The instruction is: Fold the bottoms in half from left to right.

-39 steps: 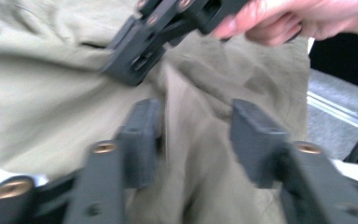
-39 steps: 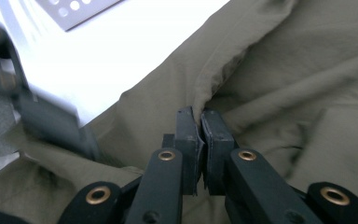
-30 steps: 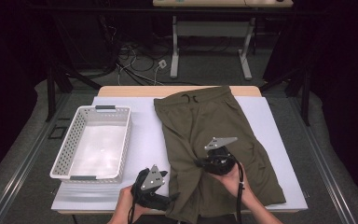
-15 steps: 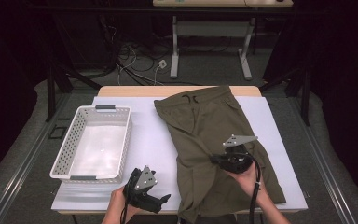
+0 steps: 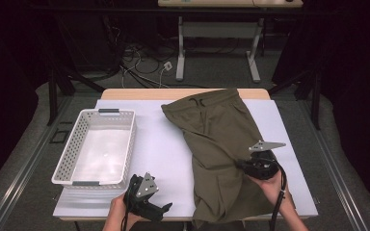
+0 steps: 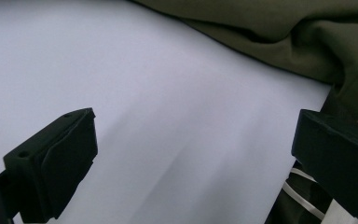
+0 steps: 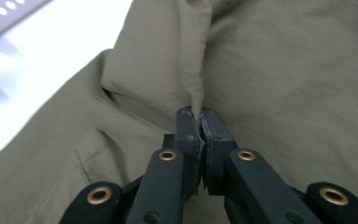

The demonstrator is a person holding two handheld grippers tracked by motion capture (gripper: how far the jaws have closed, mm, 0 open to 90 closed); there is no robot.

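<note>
Olive green shorts (image 5: 217,144) lie spread on the white sheet, waistband at the far side. My right gripper (image 5: 243,166) is over their near right part, shut on a raised fold of the fabric (image 7: 198,93); in the right gripper view the pinch sits between the closed pads (image 7: 199,128). My left gripper (image 5: 160,210) rests near the table's front edge, just left of the shorts' hem. Its jaws have just been opening and stand wide apart over bare white sheet (image 6: 168,116), with nothing between them. The shorts (image 6: 284,37) show beyond its right pad.
A white perforated basket (image 5: 125,144) with nothing in it stands on the left of the table. The white sheet (image 5: 159,139) lies bare between basket and shorts. Table legs and cables lie on the dark floor beyond the far edge.
My right gripper has moved to the right, dragging the pinched fold of the shorts with it. The left gripper has drifted slightly left, away from the shorts' hem.
</note>
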